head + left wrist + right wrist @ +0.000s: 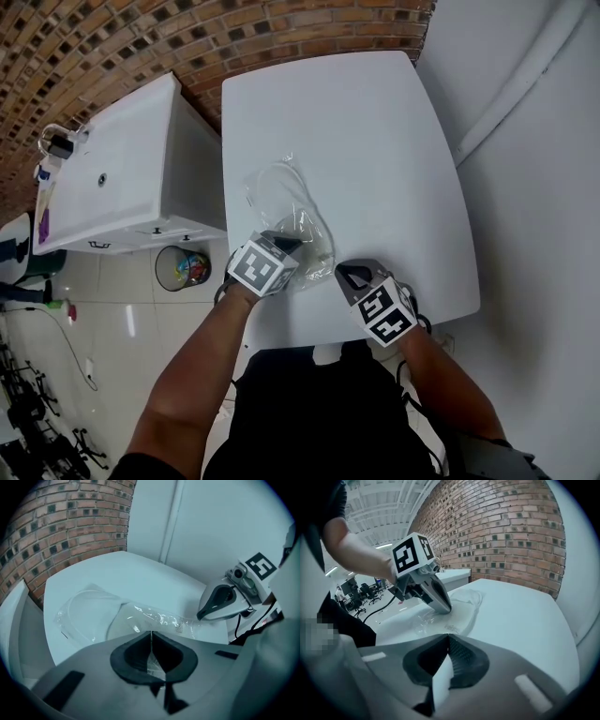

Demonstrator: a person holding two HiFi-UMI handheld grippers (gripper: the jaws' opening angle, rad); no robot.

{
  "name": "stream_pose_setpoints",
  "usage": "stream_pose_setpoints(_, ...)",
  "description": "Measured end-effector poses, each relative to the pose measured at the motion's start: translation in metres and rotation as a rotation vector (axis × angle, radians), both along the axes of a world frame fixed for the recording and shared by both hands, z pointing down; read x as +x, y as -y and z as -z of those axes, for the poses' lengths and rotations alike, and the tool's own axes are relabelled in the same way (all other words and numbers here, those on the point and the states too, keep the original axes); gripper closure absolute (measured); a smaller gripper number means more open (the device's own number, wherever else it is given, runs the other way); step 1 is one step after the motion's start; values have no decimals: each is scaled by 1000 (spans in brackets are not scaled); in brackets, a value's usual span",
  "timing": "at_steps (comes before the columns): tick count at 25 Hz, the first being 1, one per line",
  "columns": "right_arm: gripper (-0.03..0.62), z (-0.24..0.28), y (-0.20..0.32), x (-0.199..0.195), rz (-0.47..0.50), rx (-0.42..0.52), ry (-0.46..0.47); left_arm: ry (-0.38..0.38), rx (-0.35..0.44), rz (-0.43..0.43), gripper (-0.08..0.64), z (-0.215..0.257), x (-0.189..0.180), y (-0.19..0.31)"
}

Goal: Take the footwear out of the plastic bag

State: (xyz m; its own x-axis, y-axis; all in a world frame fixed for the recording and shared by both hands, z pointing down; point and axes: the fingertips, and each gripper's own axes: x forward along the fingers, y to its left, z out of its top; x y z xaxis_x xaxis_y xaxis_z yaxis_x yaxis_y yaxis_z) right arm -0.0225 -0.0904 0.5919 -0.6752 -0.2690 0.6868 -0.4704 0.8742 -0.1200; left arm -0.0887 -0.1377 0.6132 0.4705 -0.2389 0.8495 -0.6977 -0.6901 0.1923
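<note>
Jaws of the left gripper [151, 632] are pressed together, and a fold of the clear plastic bag [298, 220] seems to be pinched between them at the bag's near end. The jaws of the right gripper [448, 637] are also pressed together, but with nothing between; it stands just beside the bag, at its right, not touching it.

The bag lies flat on the white table [375, 141], near the edge where the person stands. The footwear [89, 616] is inside it, toward the far end: a pale, flat, oval thing, like a thin slipper.

I judge it very light and soft, so it will bend easily and will not break. The film is thin and slippery and can slide out from a weak pinch. A good way may be to hold the bag's edge with one gripper and take the slipper at its rim with the other.

The near edge of the table is close to both grippers, so a pull toward the person could drag all off it. Farther on, the table is bare and gives much room.
</note>
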Motion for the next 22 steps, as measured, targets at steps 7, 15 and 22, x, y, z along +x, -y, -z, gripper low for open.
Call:
stream_pose_setpoints(7, 591, -5, -12, 2, -2, 7, 6, 96, 44, -52, 546, -9, -2, -1)
stream_pose_setpoints(15, 591, -11, -30, 8, 11, 13, -26, 93, 61, -62, 546, -4, -2, 5)
stream_pose_setpoints(22, 591, -18, -35, 24, -32, -7, -38, 102, 69, -55, 546, -6, -4, 7)
